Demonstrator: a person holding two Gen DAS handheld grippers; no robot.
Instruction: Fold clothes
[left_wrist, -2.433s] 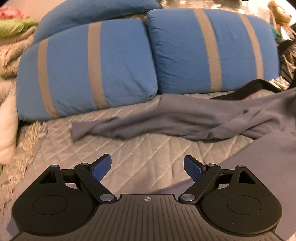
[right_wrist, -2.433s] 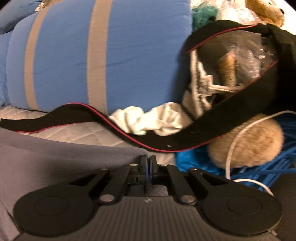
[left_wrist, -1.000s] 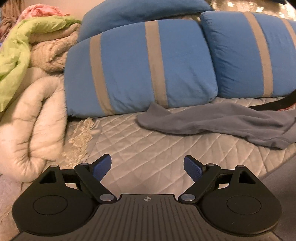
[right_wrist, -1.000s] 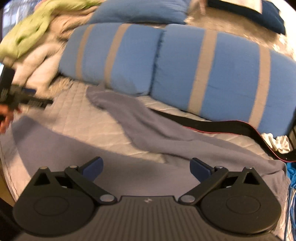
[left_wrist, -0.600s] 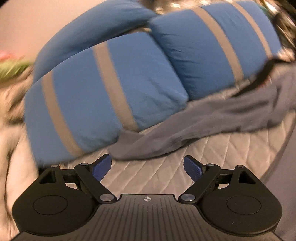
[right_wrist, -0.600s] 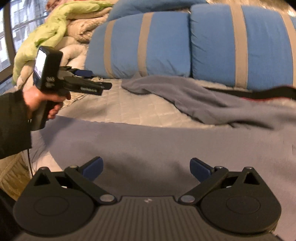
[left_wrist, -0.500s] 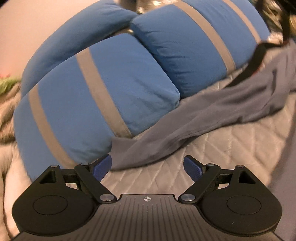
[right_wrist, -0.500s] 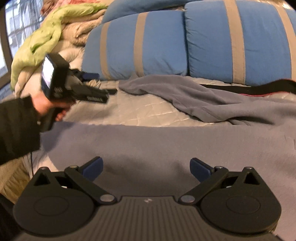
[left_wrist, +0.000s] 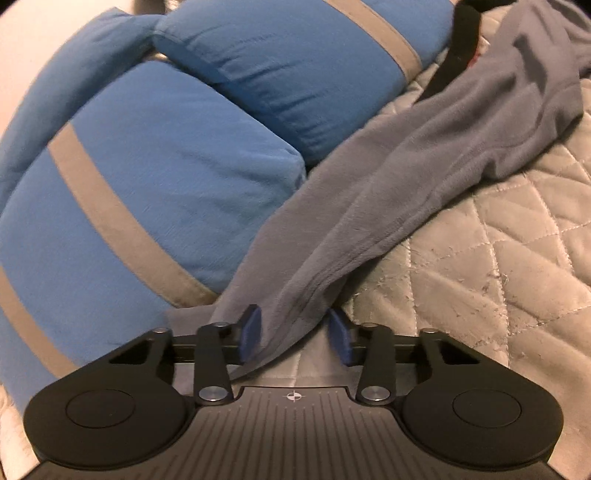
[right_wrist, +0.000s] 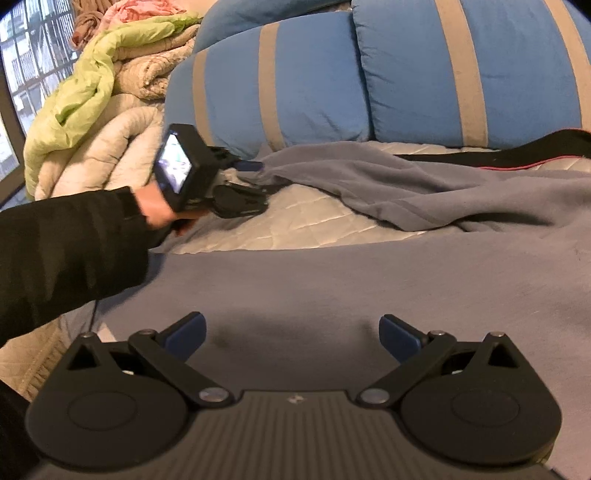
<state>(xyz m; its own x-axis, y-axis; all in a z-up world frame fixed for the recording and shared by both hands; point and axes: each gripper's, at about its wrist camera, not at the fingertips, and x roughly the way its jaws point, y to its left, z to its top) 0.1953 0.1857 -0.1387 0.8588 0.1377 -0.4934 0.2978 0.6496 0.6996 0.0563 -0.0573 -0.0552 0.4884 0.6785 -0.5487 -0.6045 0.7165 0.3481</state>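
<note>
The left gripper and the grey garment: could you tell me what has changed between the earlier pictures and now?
The left gripper has come forward and down to the end of the grey sleeve; its jaws have just been closing, with the sleeve end between them, though not visibly clamped. The right gripper let go of the garment earlier and is open above it. The blue pillows stayed put.

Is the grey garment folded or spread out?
Spread: the grey garment lies flat on the quilt, one sleeve stretched toward the pillows.
</note>
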